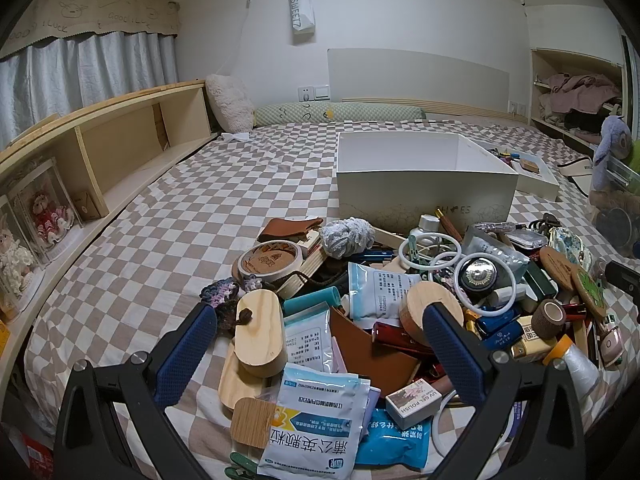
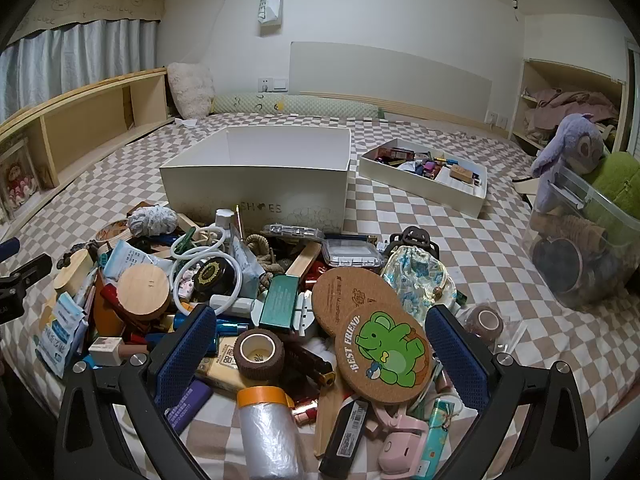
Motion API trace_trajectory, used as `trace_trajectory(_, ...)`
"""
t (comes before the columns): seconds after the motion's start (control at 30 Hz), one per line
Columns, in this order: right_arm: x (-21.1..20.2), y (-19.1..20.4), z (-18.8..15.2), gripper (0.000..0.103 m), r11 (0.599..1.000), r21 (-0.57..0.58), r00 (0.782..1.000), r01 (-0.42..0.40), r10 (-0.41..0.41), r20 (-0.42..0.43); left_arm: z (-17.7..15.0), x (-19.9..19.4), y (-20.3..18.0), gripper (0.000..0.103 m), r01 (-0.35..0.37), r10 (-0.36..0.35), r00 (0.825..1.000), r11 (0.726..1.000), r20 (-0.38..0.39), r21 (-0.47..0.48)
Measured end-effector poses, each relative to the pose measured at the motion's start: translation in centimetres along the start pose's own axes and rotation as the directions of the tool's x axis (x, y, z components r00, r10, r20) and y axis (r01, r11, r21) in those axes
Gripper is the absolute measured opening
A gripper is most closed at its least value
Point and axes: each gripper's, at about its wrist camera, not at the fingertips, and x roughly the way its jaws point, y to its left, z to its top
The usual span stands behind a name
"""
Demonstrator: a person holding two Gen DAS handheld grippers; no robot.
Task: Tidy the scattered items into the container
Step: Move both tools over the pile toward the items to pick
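Both grippers, left (image 1: 320, 344) and right (image 2: 320, 344), are held wide, empty, over clutter before the shoe box (image 2: 256, 184).

Both views are dim, with flat, cool indoor light and soft shadows. Fisheye bending curves the edges into black corners. Beyond the jaws focus stays sharp; a little glare marks the plastic packets (image 1: 316, 416).

The white cardboard box (image 2: 256, 184) reads "SH ES"; just before it, the round cork coaster (image 2: 384, 354) reads "BEST FRIEND", the small white carton (image 1: 414, 400) "UV GEL POLISH".
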Motion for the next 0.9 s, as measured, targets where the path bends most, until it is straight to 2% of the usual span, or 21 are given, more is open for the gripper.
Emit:
trace_trajectory(0.43,0.3,-0.1,-0.3,0.103,1.0,-0.003,1.0,0.001,-0.001,-0.011,-0.3,0.2,0.4,0.103,0.01,-0.01,1.0,1.0,-0.016,-0.012)
trace_trajectory(0.9,1.8,-0.6,-1.3,0.103,0.999,0.025,0.999,-0.024,0.025,-0.044,-1.7,2.3,0.6,0.103,0.054,-0.06,0.989,0.998,-0.139,-0.044)
